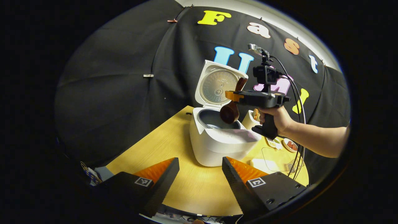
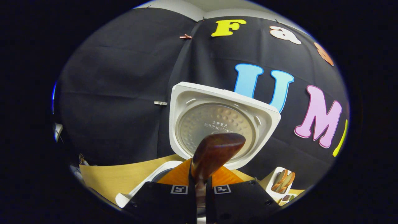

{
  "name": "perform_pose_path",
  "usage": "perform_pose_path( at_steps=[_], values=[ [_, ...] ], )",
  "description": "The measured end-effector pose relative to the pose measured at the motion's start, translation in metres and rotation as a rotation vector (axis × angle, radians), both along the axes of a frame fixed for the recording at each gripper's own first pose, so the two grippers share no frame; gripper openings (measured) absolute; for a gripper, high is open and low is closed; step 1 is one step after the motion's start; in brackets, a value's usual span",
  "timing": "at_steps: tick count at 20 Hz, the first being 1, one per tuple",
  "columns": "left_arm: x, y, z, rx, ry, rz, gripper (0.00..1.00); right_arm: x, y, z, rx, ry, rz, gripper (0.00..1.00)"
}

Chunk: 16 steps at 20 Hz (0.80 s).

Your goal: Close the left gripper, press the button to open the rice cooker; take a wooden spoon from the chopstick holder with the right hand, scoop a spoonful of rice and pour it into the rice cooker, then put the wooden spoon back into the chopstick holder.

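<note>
Right gripper (image 1: 231, 95) clamps wooden spoon (image 1: 230, 109) above wood-grain table (image 1: 174, 137)

Not much to read here tbh. The rice cooker lid (image 2: 217, 121) has a few lines of small print on its inner metal plate, way too tiny to make out. Square black-and-white marker tags sit on both tongs' bodies.

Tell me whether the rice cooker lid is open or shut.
Open. The lid stands raised behind the rice cooker, its metal inner plate facing forward and the inner pot exposed, with the wooden spoon over it.
</note>
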State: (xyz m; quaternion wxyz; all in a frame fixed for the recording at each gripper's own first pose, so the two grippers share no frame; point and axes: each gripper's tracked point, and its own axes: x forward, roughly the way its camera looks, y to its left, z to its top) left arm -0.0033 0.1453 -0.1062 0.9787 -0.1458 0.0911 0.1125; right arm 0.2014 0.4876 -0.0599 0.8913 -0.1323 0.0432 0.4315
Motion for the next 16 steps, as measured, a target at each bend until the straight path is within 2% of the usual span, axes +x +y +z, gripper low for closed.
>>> perform_pose_path(
  at_steps=[3, 4, 9, 14, 16],
  values=[
    [0.001, -0.011, 0.000, 0.006, -0.001, -0.014, 0.95, -0.004, -0.025, 0.029, 0.075, 0.023, -0.016, 0.15],
    [0.002, -0.015, 0.002, 0.008, -0.002, -0.019, 0.98, -0.006, -0.036, 0.040, 0.098, 0.027, -0.030, 0.15],
    [0.010, -0.041, 0.007, 0.025, -0.012, -0.061, 0.95, -0.013, -0.110, 0.087, 0.190, 0.004, -0.112, 0.15],
    [0.029, -0.082, 0.008, 0.036, -0.023, -0.142, 0.96, -0.009, -0.217, 0.119, 0.252, -0.022, -0.253, 0.15],
    [0.035, -0.101, 0.009, 0.033, -0.019, -0.185, 0.96, -0.003, -0.275, 0.119, 0.248, -0.043, -0.335, 0.15]
  ],
)
